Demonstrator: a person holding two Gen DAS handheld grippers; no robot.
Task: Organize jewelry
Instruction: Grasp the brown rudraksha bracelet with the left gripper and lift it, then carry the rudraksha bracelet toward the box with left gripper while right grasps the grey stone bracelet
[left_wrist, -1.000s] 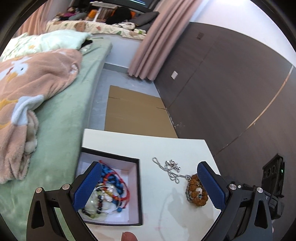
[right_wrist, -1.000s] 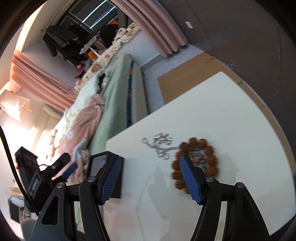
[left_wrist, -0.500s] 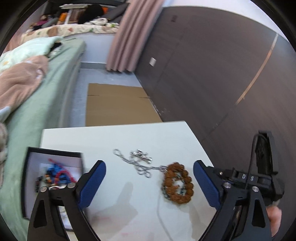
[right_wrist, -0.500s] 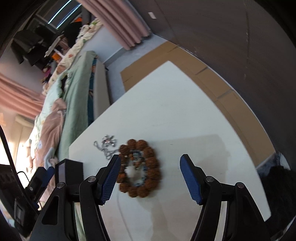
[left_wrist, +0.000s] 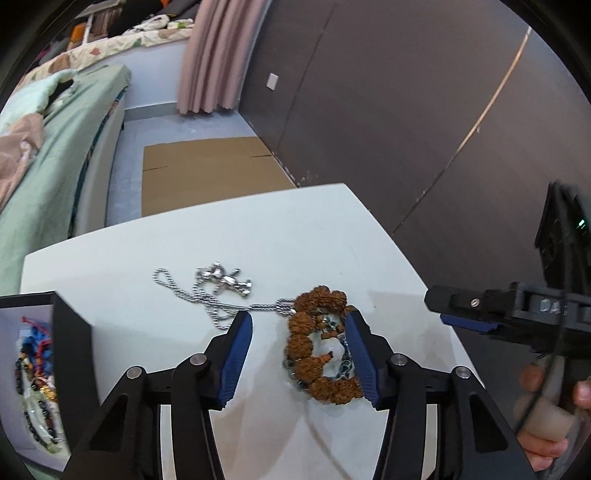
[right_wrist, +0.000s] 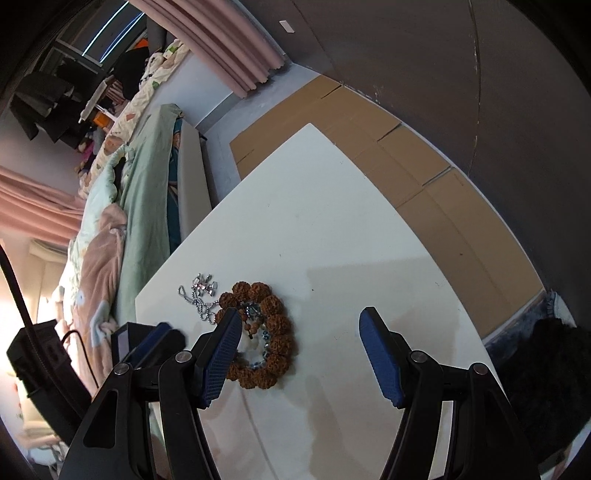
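Note:
A brown bead bracelet (left_wrist: 314, 350) lies on the white table (left_wrist: 295, 240), with a smaller dark and white bead string inside its ring. A silver chain necklace (left_wrist: 218, 291) lies just left of it, touching it. My left gripper (left_wrist: 299, 354) is open, low over the table, with the bracelet against its right finger. My right gripper (right_wrist: 299, 354) is open and empty; the bracelet (right_wrist: 273, 343) sits by its left finger. The chain also shows in the right wrist view (right_wrist: 199, 295). A black jewelry box (left_wrist: 40, 369) with white lining holds several bead strings at the left.
A bed with green sheet (left_wrist: 48, 147) runs along the table's left side. Flattened cardboard (left_wrist: 207, 173) lies on the floor beyond the table. A dark wall panel (left_wrist: 406, 110) stands to the right. The right gripper shows in the left wrist view (left_wrist: 480, 317), near the table's right edge.
My left gripper has swung right from the box to the bracelet, come lower and narrowed its jaws. The right gripper has shifted right, so the bracelet now sits at its left finger.

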